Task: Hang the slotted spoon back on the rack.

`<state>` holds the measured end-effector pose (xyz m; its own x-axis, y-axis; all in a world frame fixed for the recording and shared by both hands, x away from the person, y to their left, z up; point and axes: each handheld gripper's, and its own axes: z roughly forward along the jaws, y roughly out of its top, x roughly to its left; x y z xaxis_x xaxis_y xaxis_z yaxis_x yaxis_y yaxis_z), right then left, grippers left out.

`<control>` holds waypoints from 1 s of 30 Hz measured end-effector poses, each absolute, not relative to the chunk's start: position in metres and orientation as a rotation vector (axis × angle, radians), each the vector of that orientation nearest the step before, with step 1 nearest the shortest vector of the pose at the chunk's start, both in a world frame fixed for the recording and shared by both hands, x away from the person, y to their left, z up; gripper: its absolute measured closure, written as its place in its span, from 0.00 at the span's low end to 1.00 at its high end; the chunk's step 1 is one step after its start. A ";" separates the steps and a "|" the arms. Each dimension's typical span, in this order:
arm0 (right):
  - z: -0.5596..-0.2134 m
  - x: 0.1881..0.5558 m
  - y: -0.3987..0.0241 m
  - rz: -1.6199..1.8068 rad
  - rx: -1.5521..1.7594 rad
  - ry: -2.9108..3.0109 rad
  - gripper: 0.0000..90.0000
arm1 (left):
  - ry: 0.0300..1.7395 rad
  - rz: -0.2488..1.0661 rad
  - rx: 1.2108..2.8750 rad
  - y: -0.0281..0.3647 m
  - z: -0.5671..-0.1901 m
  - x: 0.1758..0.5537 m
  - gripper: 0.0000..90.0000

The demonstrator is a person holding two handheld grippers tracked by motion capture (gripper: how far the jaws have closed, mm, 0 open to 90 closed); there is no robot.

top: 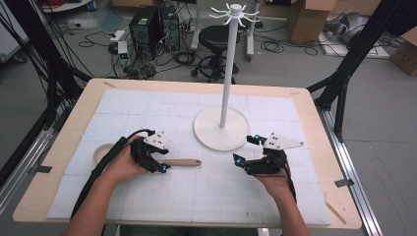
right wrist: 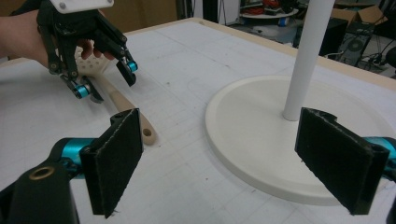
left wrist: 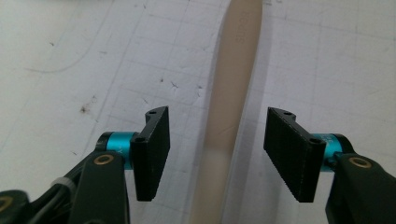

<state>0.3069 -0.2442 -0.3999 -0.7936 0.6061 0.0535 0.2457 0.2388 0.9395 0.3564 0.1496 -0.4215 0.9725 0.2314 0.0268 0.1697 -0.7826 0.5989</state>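
Note:
A wooden spatula lies flat on the white mat, its handle point(top: 184, 162) pointing right and its head point(top: 101, 152) by the person's left hand. My left gripper point(top: 160, 164) is lowered over the handle. In the left gripper view the handle point(left wrist: 233, 79) runs between the jaws of my left gripper point(left wrist: 217, 154), with a gap on both sides, so the pads do not press it. My right gripper point(top: 245, 149) hovers open near the round base point(top: 206, 130) of a white hook stand point(top: 227, 73), with nothing between its jaws. From the right gripper view, my right gripper point(right wrist: 224, 158) faces the left gripper point(right wrist: 107, 81) and spatula point(right wrist: 126, 107).
The stand's pole point(right wrist: 306, 56) rises from its wide base point(right wrist: 247, 135) at mid-table, close to my right gripper. A thin wooden stick point(top: 335, 209) lies at the table's front right corner. Beyond the far edge stand a stool point(top: 216, 39), computers and cables.

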 end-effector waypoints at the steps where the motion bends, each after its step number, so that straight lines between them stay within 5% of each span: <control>1: -0.400 0.307 -0.244 1.573 0.789 2.195 0.16 | 0.290 0.124 2.490 0.149 -0.422 0.356 0.49; 12: -0.401 0.307 -0.242 1.560 0.784 2.201 0.16 | 0.321 0.084 2.580 0.144 -0.421 0.361 0.66; 30: -0.400 0.307 -0.242 1.550 0.786 2.201 0.16 | 0.291 0.055 2.638 0.136 -0.419 0.363 0.77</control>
<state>0.3068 -0.2423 -0.4005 -0.7912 0.6102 0.0410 0.2445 0.2541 0.9358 0.3631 0.1360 -0.4185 0.9766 0.2148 -0.0124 0.1954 -0.8613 0.4690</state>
